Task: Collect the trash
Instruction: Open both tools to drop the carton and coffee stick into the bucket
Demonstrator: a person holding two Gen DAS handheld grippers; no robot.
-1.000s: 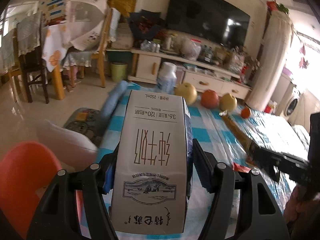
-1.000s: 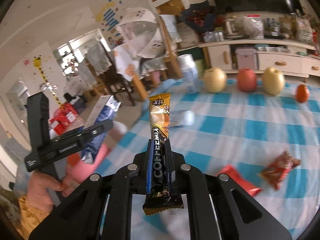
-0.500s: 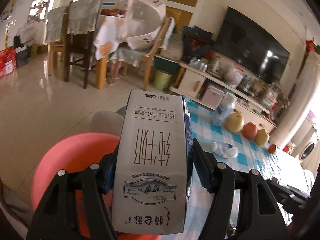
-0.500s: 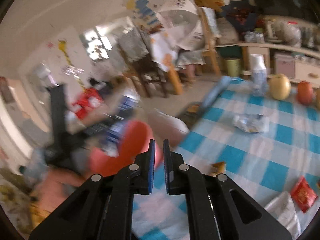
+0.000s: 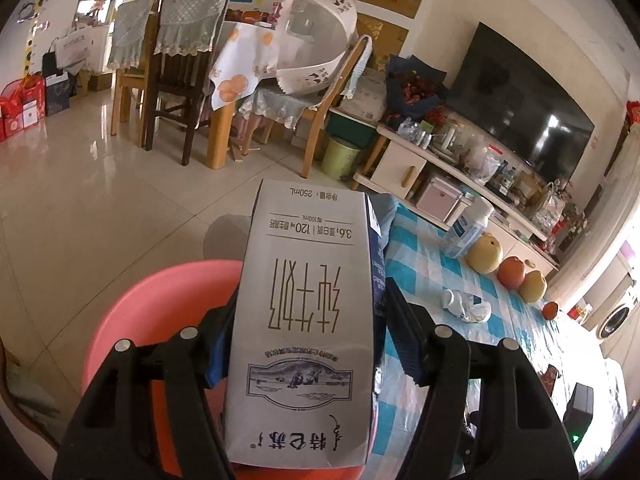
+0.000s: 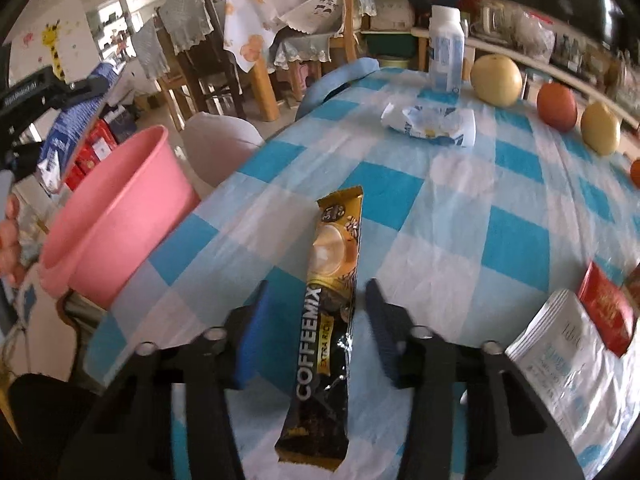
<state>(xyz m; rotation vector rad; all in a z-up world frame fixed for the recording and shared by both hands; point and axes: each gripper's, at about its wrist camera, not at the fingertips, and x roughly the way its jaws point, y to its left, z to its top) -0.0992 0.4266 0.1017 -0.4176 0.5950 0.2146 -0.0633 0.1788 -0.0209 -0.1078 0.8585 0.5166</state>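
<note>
My left gripper (image 5: 306,320) is shut on a grey milk carton (image 5: 304,304) and holds it over the pink bin (image 5: 160,312). The bin also shows in the right wrist view (image 6: 116,216), beside the table's left edge. My right gripper (image 6: 316,312) is open and low over the blue-checked tablecloth (image 6: 460,240). A gold and black Coffeemix sachet (image 6: 328,312) lies flat on the cloth between its fingers. A crumpled white wrapper (image 6: 430,124) lies further back; it also shows in the left wrist view (image 5: 466,306).
A white bottle (image 6: 446,52) and a row of fruit, including a yellow pear (image 6: 496,80), stand at the table's far edge. A white pouch (image 6: 560,364) and a red packet (image 6: 608,312) lie at the right. Chairs and a dining table (image 5: 224,80) stand beyond.
My right gripper had let go of the Coffeemix sachet and was shut and empty; now it is open around the sachet lying on the cloth. My left gripper moved the carton over the pink bin.
</note>
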